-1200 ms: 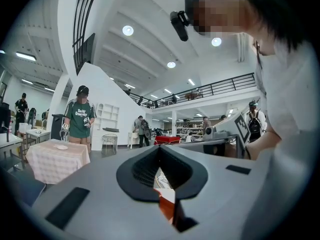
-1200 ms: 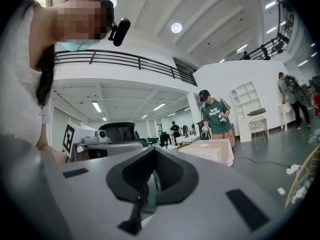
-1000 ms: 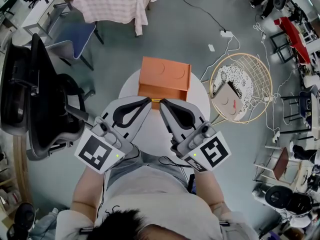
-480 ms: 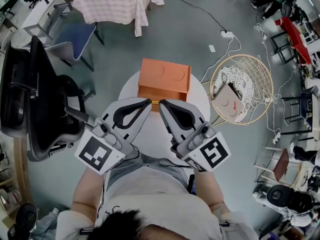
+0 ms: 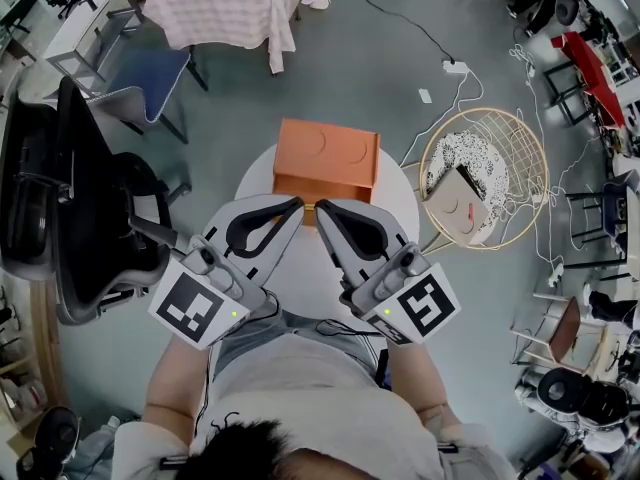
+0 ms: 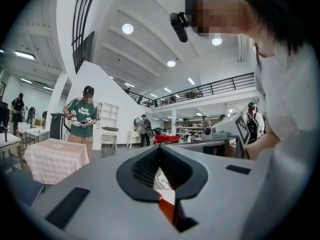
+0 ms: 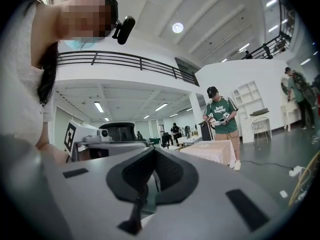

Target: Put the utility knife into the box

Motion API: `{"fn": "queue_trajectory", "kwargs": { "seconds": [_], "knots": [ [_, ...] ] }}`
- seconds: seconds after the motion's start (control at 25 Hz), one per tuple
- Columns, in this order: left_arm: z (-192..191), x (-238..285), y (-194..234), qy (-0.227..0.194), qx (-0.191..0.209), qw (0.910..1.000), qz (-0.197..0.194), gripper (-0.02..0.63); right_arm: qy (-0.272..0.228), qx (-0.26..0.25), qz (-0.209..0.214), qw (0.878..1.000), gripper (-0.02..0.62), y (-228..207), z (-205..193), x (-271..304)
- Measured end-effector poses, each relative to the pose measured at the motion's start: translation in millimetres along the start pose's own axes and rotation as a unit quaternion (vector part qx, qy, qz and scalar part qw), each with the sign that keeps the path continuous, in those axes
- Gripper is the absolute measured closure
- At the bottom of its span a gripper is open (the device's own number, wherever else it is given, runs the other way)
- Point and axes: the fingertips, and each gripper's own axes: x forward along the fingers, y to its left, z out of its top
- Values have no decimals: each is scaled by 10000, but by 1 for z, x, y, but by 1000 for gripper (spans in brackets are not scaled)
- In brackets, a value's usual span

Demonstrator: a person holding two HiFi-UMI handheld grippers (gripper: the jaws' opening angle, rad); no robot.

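- Currently both grippers held low over small round white table (image 5: 398, 200), angled inward, tips just beside each other near table's middle.
- L gripper (image 5: 296, 203): jaws pressed together at tips, nothing pinched. Dark pads form a closed teardrop loop. Own view agrees: tips meet, sliver of orange and white seen thru the loop's lower gap.
- R gripper (image 5: 322, 206): same, jaws pressed together at tips, nothing between. Own view shows the pad loop shut at far end, only a thin dark slit below.
- Marker cube on L (image 5: 195, 306) and marker cube on R (image 5: 420, 308) sit at the near ends, close to holder's torso.
- Orange box (image 5: 328, 158): on far side of table, just beyond both tips, near edge just beside them. Two half-round marks on top face. Open or shut: cannot tell.
- Utility knife: not made out in any view, so location cannot tell.
- Black office chair (image 5: 70, 198) well left of table.
- Table w/ checked cloth (image 5: 235, 3) at far end of floor, beyond box.
- Round wire-frame seat (image 5: 485, 173) right of table, beige cushion (image 5: 458, 203) in it.
- White power strip (image 5: 455, 67) on grey floor, cable trailing.
- Person in green shirt (image 6: 82, 119) standing in background by a cloth-covered table, seen in both gripper views.
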Motion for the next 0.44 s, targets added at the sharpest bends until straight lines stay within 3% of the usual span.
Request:
{"fn": "queue_trajectory", "kwargs": {
  "seconds": [0.44],
  "knots": [
    [-3, 16, -6, 64, 15, 10000, -19, 597, -42, 21, -6, 10000, 588, -13, 1, -8]
  ]
}}
